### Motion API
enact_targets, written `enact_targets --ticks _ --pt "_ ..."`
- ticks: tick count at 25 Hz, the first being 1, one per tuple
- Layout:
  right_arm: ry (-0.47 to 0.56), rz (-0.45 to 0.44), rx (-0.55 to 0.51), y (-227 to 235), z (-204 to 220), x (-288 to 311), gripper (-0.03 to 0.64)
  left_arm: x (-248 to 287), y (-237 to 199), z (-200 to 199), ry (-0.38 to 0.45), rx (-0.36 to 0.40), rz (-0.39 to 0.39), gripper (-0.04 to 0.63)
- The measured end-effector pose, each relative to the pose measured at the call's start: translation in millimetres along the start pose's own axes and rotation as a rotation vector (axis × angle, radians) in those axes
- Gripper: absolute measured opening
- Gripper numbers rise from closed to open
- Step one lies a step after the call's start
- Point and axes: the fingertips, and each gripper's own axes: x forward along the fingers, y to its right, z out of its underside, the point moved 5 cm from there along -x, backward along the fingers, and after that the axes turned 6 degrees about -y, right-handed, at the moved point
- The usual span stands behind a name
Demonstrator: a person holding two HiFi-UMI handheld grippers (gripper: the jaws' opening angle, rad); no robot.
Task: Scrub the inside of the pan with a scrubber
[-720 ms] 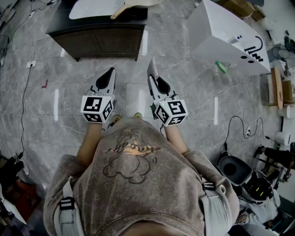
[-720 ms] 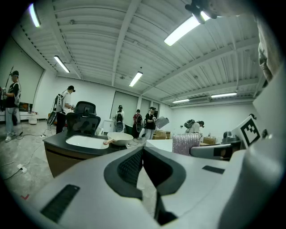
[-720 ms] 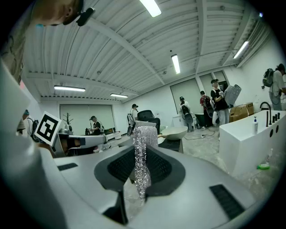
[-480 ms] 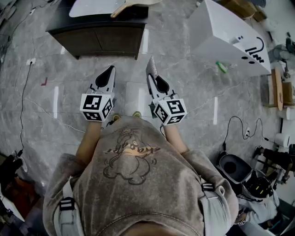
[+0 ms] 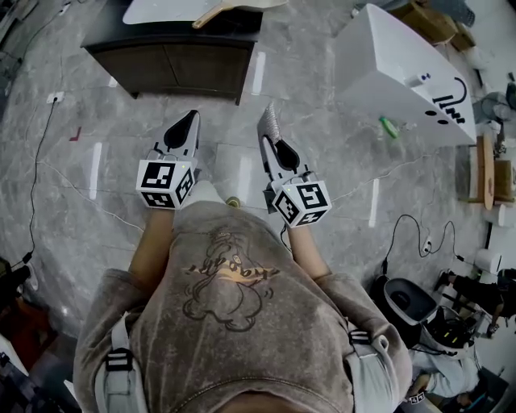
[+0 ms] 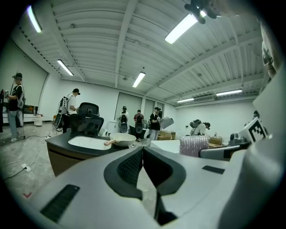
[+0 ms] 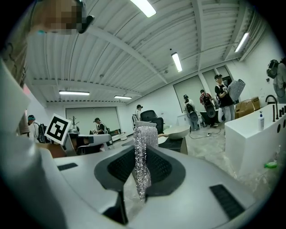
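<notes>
The cream pan (image 5: 230, 6) with a wooden handle rests on the dark cabinet beside a white sink basin (image 5: 165, 11), at the top of the head view. It also shows far ahead in the left gripper view as the pan (image 6: 121, 139). Both grippers hang over the floor, well short of the cabinet. My left gripper (image 5: 190, 121) is shut with nothing between its jaws; close up, the left gripper (image 6: 142, 151) shows its pads meeting. My right gripper (image 5: 272, 139) is shut on a silver glittering scrubber (image 5: 268, 121). The scrubber (image 7: 144, 147) stands upright between the pads.
A dark cabinet (image 5: 173, 60) stands ahead. A white counter block (image 5: 399, 68) sits to the right, with a green object (image 5: 389, 126) on the floor beside it. Cables trail across the grey marble floor. Several people stand in the background of both gripper views.
Both grippers have drifted slightly forward toward the cabinet as the person moves. The right one still holds the scrubber and the left stays shut.
</notes>
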Motion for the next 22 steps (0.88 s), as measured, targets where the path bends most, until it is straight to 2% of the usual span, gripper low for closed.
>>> enact_targets --ticks 10,17,22 --pt "0.006 -0.033 0.003 20 -4 32 0.081 34 -20 -7 0.018 0.002 -0.018 0.018" --pt "-0.008 -0.028 -0.005 57 -28 73 0.081 94 -38 -28 0.012 -0.004 -0.008 0.018" --pt "-0.017 -0.038 -0.010 62 -41 120 0.081 127 -75 -39 0.018 -0.011 -0.003 0.018"
